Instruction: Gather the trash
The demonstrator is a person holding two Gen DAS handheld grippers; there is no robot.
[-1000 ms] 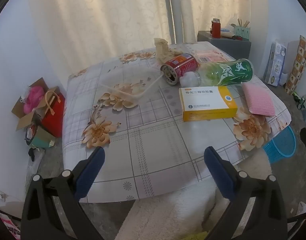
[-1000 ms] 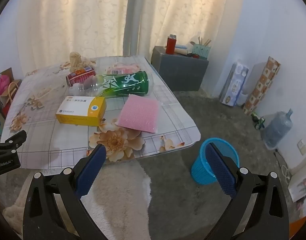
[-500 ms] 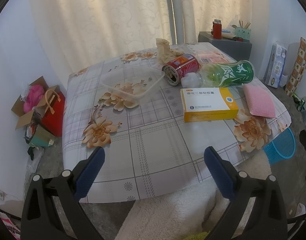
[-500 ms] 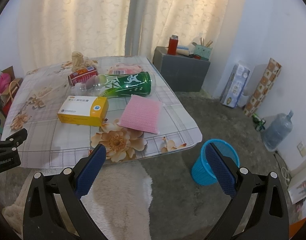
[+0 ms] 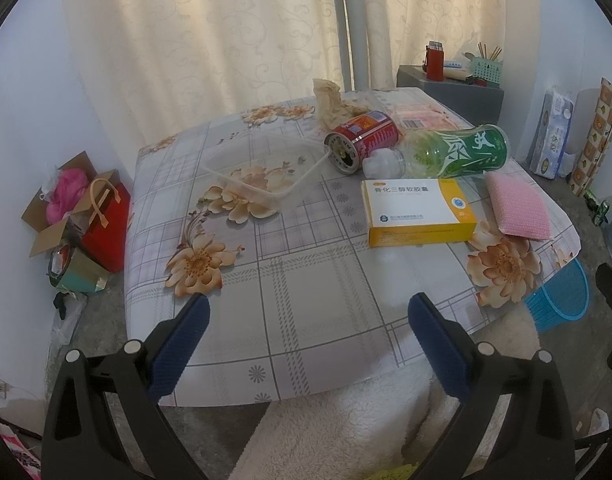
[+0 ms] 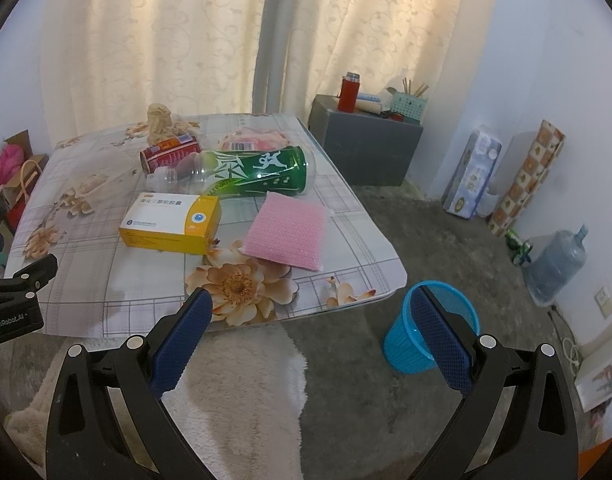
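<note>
Yellow-and-white cardboard medicine box (image 5: 417, 212) lies flat near the middle of the flower-patterned table (image 5: 306, 292), intact, printed face up. Behind the box, touching or nearly so, a green-labelled clear plastic bottle (image 5: 457, 152) lies on its side, cap end toward a red metal can (image 5: 361, 140), also on its side. Behind the can sits a crumpled beige paper wad (image 5: 331, 100). Right of the box lies a flat pink textured pad (image 5: 517, 208). Left of the can rests a shallow clear plastic tray (image 5: 266, 172).

Left tool (image 5: 306, 340) hovers at the table's near edge, jaws spread wide, holding nothing. Right tool (image 6: 311, 332) hovers off the table's near right corner, jaws likewise wide and empty.

Right wrist view alone shows in full the blue plastic mesh bin (image 6: 429, 332) on the floor beside that corner, apparently empty; the left view catches only part of it. Left wrist view alone shows the tray's outline clearly.
</note>
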